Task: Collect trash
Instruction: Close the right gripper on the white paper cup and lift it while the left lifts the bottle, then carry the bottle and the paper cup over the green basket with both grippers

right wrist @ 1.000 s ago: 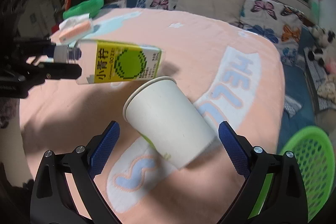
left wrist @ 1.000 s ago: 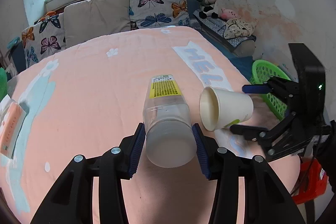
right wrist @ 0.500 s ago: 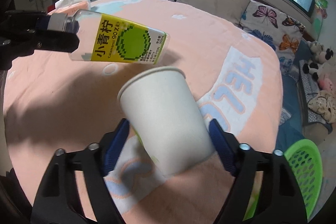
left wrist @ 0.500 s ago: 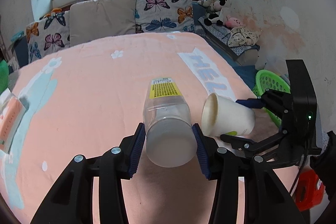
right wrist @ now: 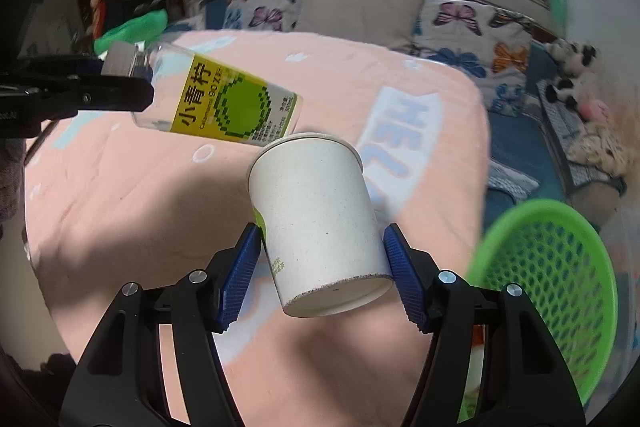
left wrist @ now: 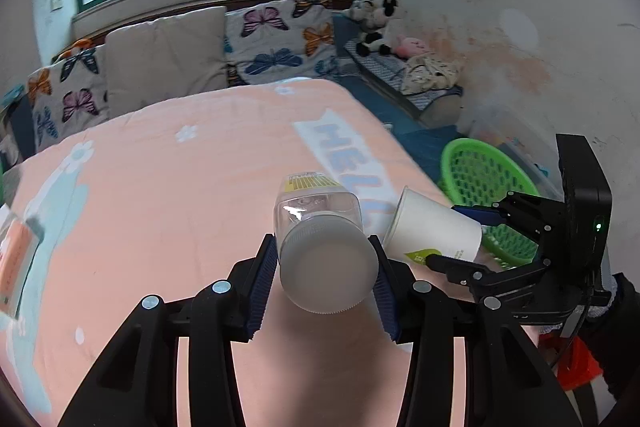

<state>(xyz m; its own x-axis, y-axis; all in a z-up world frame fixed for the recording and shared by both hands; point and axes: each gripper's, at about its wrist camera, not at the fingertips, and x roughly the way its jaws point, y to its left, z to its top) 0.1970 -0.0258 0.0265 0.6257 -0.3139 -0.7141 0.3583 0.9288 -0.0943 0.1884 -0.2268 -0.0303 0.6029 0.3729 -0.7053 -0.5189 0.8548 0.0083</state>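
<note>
Paper cup (right wrist: 316, 223) clamped by just-closing right hand-held gripper (right wrist: 320, 275); left hand-held gripper (left wrist: 324, 283) grips bottle (left wrist: 320, 227).

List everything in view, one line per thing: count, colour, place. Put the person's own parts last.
plastic bottle: 1, clear with yellow-green label, held above the bed
paper cup: 1, white, held above the bed
basket: 1, green, on the floor right of the bed
bedspread: 1, pink with white-blue lettering, covering the bed
cushions: several, beige and butterfly-print, under the window
plush toys: several, black-white and pink, far right corner
left tongs: 1, black with blue pads, clamped on the bottle's cap end
right tongs: 1, black with blue pads, just closed on the cup
</note>
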